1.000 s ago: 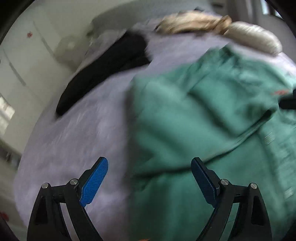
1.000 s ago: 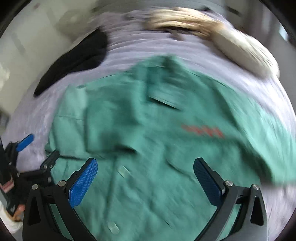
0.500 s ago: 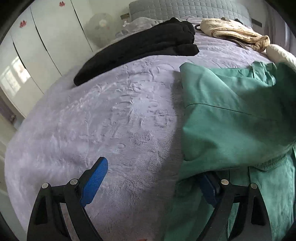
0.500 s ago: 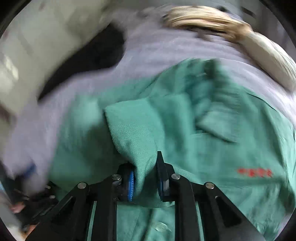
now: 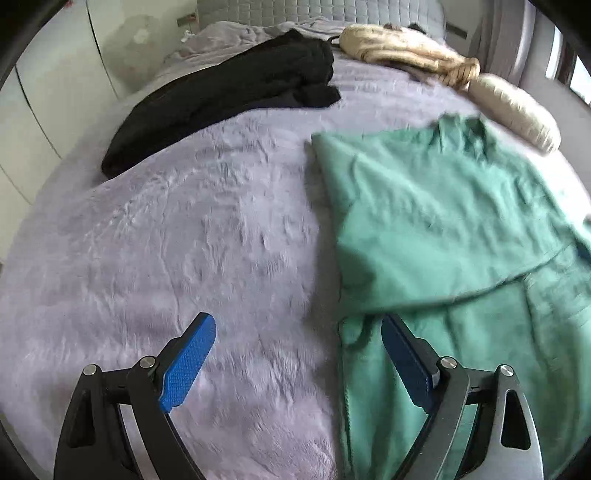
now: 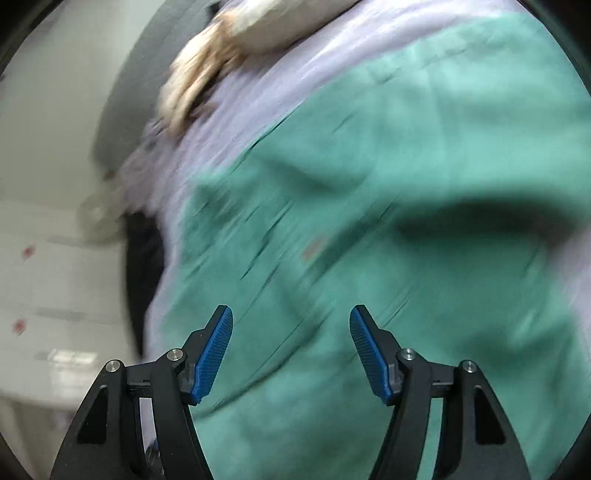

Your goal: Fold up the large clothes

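A green shirt is spread on a bed covered by a lilac blanket, on the right half of the left wrist view, with one side panel folded over its front so that a straight fold edge runs down beside the bare blanket. The left gripper is held low over the blanket at the shirt's near left edge; its jaws are spread wide and nothing is gripped, the right pad lying over the green cloth and the left pad over the blanket. The right gripper is seen above the shirt, its jaws likewise parted and empty; this view is strongly blurred, and a raised fold with a dark shadow under it can be made out across the cloth. A black garment is laid at the far left of the bed, well apart from the shirt. A tan garment and a cream roll are placed near the headboard, the roll just beyond the shirt's collar.
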Tool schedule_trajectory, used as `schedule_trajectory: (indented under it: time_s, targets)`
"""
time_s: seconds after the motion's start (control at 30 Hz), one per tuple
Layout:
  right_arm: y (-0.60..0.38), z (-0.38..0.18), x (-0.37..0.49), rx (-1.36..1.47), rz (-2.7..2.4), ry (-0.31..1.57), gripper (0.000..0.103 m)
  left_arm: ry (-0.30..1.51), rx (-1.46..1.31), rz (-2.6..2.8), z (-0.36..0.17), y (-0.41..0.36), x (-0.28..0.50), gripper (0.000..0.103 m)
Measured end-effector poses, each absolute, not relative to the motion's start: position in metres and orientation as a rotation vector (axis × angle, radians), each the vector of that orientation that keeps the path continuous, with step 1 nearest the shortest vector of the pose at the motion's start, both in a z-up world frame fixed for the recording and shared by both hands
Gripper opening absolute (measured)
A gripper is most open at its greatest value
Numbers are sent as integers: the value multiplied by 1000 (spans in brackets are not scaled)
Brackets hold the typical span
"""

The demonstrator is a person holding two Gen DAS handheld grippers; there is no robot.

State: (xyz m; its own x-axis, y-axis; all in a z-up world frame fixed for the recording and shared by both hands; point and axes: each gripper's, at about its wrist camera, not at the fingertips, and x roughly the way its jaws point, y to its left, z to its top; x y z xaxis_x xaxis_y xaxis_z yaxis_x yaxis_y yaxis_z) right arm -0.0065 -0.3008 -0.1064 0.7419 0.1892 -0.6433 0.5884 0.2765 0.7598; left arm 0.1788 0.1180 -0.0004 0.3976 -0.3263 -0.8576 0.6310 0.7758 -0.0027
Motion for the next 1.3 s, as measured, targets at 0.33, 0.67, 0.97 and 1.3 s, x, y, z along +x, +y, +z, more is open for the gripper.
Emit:
schedule_trajectory:
  time_s: [0.33,0.67,0.97,1.3]
  targets:
    - [-94,-172,176,1425,175,834,70,1200,261,-719,-43,30,301,92]
    - [-53,-177,226,1389,189,822,3,1203,312,-797,-42,9,315,3]
    - [-18,-186,215,1263,222,1057,3,1141,308,-708,-33,10,315,4]
    - [-173,-111,149,999,-216,881,7,1059,394,-739,-13,34,238,4]
